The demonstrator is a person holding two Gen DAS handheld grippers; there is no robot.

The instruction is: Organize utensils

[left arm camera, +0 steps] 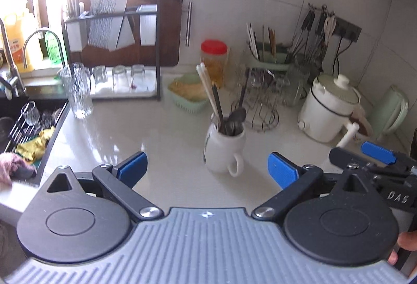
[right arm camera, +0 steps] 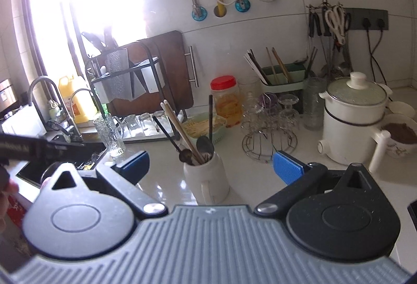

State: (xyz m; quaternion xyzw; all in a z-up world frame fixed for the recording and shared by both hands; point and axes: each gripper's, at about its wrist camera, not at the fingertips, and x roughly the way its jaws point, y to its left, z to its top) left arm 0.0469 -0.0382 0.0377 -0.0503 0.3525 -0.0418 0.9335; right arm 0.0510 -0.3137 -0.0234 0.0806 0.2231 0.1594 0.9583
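A white mug (left arm camera: pixel 221 151) stands on the pale counter and holds chopsticks (left arm camera: pixel 208 88) and dark spoons (left arm camera: pixel 237 114). It also shows in the right wrist view (right arm camera: pixel 206 177), with chopsticks (right arm camera: pixel 179 130) and spoons (right arm camera: pixel 204 145) sticking up. My left gripper (left arm camera: pixel 207 166) is open and empty, with the mug between and just beyond its blue pads. My right gripper (right arm camera: pixel 211 164) is open and empty, with the mug between its pads. A green utensil holder (left arm camera: pixel 268 59) with more chopsticks stands at the back; it also shows in the right wrist view (right arm camera: pixel 284 78).
A sink (left arm camera: pixel 28 125) with cloths lies left. A dish rack (left arm camera: pixel 112 49) with upturned glasses, a tall glass (left arm camera: pixel 78 91), a red-lidded jar (left arm camera: pixel 214 59), a green basket (left arm camera: pixel 187 96), a wire glass stand (left arm camera: pixel 260 106) and a white pot (left arm camera: pixel 331 106) stand along the back.
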